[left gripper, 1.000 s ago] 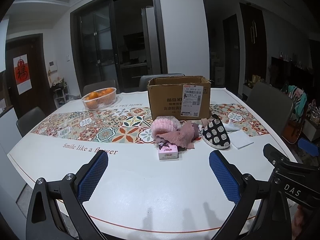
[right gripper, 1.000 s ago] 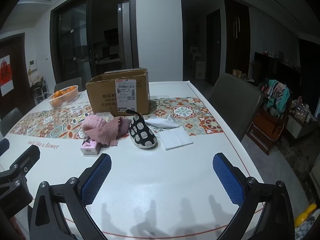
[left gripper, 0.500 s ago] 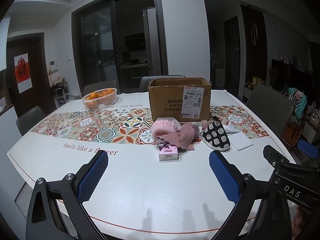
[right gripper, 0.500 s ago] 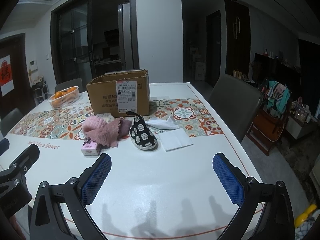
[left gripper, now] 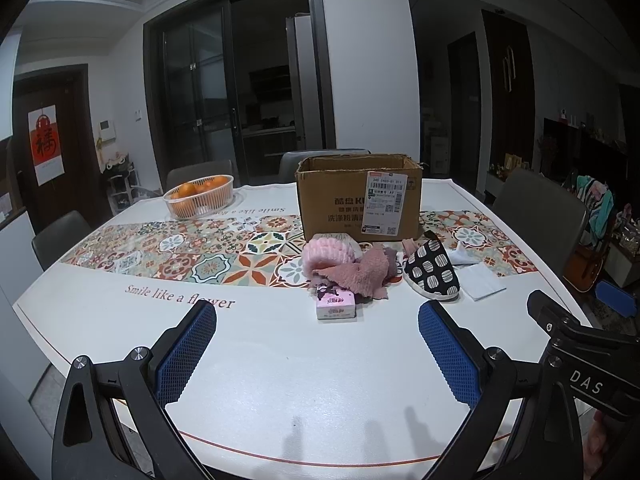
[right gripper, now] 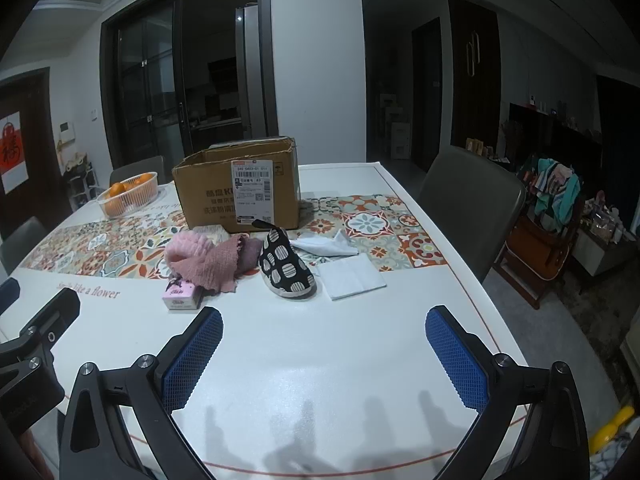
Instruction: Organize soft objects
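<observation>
An open cardboard box (left gripper: 358, 196) (right gripper: 240, 190) stands on the patterned runner. In front of it lie a fluffy pink item (left gripper: 326, 254) (right gripper: 186, 246), a crumpled pink cloth (left gripper: 366, 276) (right gripper: 216, 266), a black slipper with pale dots (left gripper: 432, 276) (right gripper: 286, 266), a small pink tissue pack (left gripper: 335, 306) (right gripper: 181, 296) and a folded white cloth (left gripper: 482, 286) (right gripper: 352, 276). My left gripper (left gripper: 318, 358) is open over the near table, short of the tissue pack. My right gripper (right gripper: 324, 358) is open too, nearer than the slipper. Both hold nothing.
A white basket of oranges (left gripper: 199, 200) (right gripper: 128, 196) sits at the back left. Another crumpled white cloth (right gripper: 326, 244) lies behind the folded one. Grey chairs (right gripper: 468, 208) (left gripper: 60, 238) ring the white table (left gripper: 280, 380). The table's edge is just below both grippers.
Both views have shifted slightly, and the objects sit a little lower and closer in frame. Nothing on the table has moved and both grippers stay open.
</observation>
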`<state>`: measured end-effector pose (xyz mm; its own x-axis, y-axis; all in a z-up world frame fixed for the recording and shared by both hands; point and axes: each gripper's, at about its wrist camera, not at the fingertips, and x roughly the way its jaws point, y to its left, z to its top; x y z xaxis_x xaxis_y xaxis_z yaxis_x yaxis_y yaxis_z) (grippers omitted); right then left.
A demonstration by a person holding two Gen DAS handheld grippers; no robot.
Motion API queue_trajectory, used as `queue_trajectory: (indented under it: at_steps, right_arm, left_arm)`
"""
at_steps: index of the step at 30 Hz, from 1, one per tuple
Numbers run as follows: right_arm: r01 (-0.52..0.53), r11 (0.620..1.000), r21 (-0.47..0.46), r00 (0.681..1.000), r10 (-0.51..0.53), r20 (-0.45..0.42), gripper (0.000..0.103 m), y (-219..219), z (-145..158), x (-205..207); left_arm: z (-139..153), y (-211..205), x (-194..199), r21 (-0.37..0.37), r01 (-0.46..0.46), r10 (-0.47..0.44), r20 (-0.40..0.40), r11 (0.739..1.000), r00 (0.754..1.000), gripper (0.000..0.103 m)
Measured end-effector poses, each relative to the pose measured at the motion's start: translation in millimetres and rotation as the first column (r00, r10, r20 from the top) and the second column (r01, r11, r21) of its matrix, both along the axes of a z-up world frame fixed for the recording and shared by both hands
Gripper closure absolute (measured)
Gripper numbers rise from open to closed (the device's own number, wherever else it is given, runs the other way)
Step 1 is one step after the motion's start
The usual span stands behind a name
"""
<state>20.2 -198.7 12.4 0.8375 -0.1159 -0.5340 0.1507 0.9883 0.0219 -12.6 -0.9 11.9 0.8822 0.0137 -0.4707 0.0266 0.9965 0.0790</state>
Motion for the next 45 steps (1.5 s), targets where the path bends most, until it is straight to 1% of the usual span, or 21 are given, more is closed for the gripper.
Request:
queue_trajectory:
  at_steps: [29,35,39,45]
  right_arm:
    - [0.000,1.000,0.003,1.000,0.000,-0.006,0.000,1,-2,-1]
    - [-0.010,1.000,0.006,1.000,0.010,-0.030,0.000,3,-12,6]
    - [-0.028,1.000,0.010,0.998,0.028,-0.048,0.000,4,-16,15]
    - [-0.064,0.998,0.000,0.996,0.064,-0.059,0.000,8,-21,38]
  left_arm:
    - [-8,0,0,-0.006,-0.001,0.001,-0.009,1.000,1.000,0.000]
    - [-16,2,9,-0.011,-0.008,0.007,-0.029,1.000,1.000,0.000]
    - [-21,1,18,0.003,-0.017,0.017,-0.027,1.000,0.999,0.000]
    - [-28,3,42,-0.002,-0.029,0.029,-0.037,1.000,0.999,0.001]
